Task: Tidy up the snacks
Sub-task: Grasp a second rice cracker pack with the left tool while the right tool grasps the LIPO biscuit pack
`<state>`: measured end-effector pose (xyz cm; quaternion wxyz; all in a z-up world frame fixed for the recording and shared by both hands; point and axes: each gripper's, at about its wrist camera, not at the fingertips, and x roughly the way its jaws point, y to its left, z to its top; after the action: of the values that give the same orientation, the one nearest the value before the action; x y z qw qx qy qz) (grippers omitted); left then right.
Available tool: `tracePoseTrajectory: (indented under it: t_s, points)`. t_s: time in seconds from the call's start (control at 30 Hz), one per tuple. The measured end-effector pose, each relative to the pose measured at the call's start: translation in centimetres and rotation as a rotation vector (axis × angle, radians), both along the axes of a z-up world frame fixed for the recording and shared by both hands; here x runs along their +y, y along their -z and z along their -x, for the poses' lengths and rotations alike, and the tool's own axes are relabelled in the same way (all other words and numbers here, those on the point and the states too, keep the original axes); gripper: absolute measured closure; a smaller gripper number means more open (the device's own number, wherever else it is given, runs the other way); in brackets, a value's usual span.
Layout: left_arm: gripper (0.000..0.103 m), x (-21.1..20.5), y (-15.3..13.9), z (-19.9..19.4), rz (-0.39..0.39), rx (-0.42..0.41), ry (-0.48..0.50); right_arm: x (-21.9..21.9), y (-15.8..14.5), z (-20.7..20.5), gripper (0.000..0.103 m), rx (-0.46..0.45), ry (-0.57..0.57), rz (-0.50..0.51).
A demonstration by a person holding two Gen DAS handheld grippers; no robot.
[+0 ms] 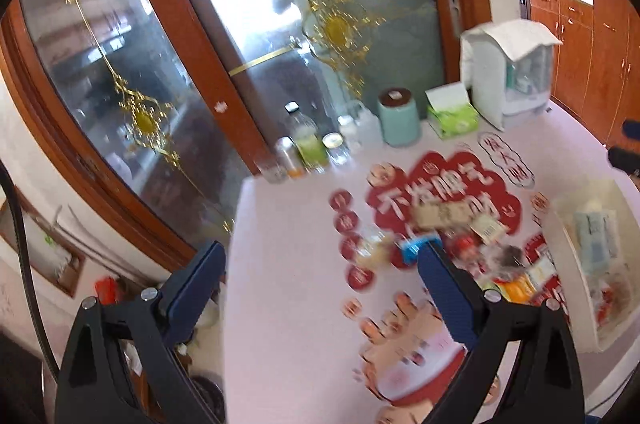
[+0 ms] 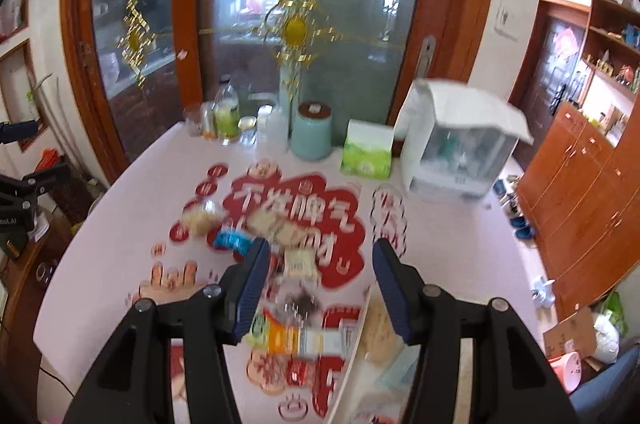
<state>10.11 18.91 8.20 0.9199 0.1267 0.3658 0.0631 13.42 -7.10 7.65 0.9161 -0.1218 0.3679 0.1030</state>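
- Blue-padded left gripper point(image 1: 320, 264) is hanging over the table's point(image 1: 288, 224) near-left edge with its fingers spread wide and nothing between them.
- Loose snacks are lying in a scatter mid-table on the red print: a pale bag point(image 2: 199, 219) furthest left, a blue packet point(image 2: 232, 239) just right of it, a beige packet point(image 2: 269, 222) further back, a white packet point(image 2: 299, 264) nearer, then a dark clear-wrapped one point(image 2: 301, 301) and an orange packet point(image 2: 285, 338) closest to the near edge. Motion blur is hiding their labels.
- Right gripper point(image 2: 318, 266) is hovering above that scatter, fingers also wide apart and gripping nothing; the white packet is showing in the gap between them, well below.
- White bin point(image 1: 560, 244) is sitting at the near right of the table and is already holding a few items, a light-blue pack point(image 1: 596, 236) among them; I cannot tell what else is in it.
- Along the far edge, bottles point(image 2: 226, 114), a teal jar point(image 2: 312, 136), a green tissue box point(image 2: 367, 154) and a white appliance point(image 2: 456, 152) are standing apart from the snacks.
- By my judgement the job is only partly done: some snacks are in the bin, while at least six are waiting loose on the table.
- Either gripper is looking free to take the next packet; which one it should be is not clear.
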Motion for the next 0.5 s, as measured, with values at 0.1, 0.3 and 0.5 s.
tracePoseTrajectory:
  t_s: [0.1,0.3,0.5]
  points:
    - [0.006,1.8,-1.1,-2.8,0.009,-0.005,0.014,1.0,-2.2,-2.4,0.041,0.000,0.019,-0.022]
    - [0.006,3.6,2.1,-9.0,0.061,0.078,0.062,2.0,-1.2,-7.9,0.039,0.102,0.080,-0.042]
    - [0.006,4.1,10.6,-15.2,0.098,0.262,0.083,2.4,5.1,-12.6,0.039,0.252,0.124,-0.045]
